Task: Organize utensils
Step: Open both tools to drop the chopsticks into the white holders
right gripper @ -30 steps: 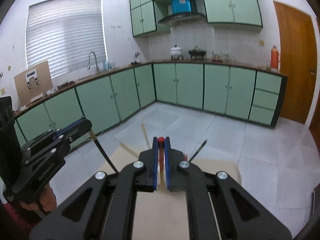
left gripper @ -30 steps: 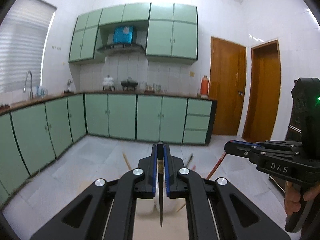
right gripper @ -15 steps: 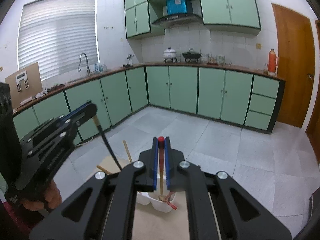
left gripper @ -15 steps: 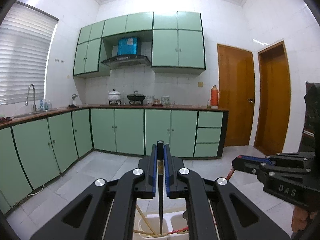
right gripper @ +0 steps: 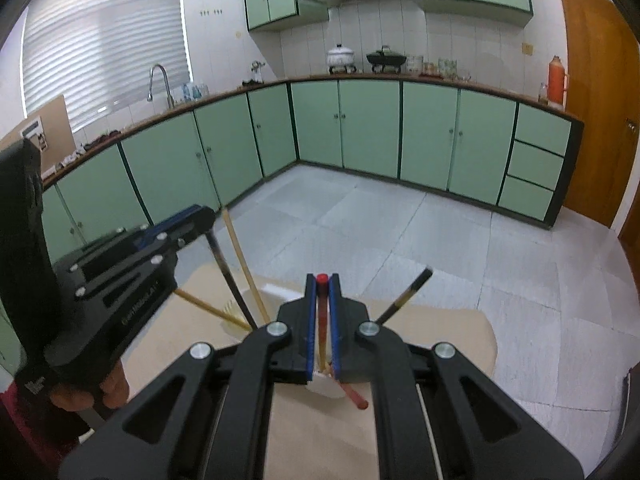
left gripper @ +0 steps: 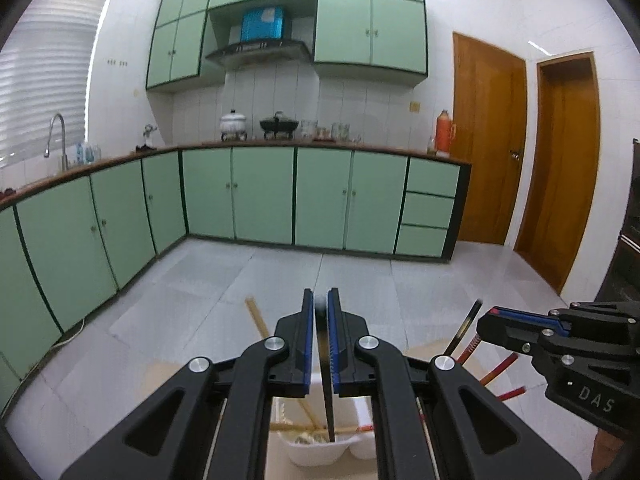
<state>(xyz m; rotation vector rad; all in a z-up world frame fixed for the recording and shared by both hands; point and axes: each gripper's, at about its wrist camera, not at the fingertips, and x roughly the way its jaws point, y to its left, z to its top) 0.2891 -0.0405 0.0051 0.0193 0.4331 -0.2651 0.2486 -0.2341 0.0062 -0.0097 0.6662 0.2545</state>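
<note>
Though half hidden — left claw (left gripper: pixel 321 304) clenching black chopstick (left gripper: pixel 327 396), right claw (right gripper: pixel 322 292) red chopstick (right gripper: pixel 321 320).

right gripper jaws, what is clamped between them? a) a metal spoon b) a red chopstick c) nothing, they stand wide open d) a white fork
b: in the right wrist view the right gripper has its jaws shut on a thin red chopstick, whose red end shows above the blue pads and whose lower part points down toward the white plastic utensil holder.
</note>
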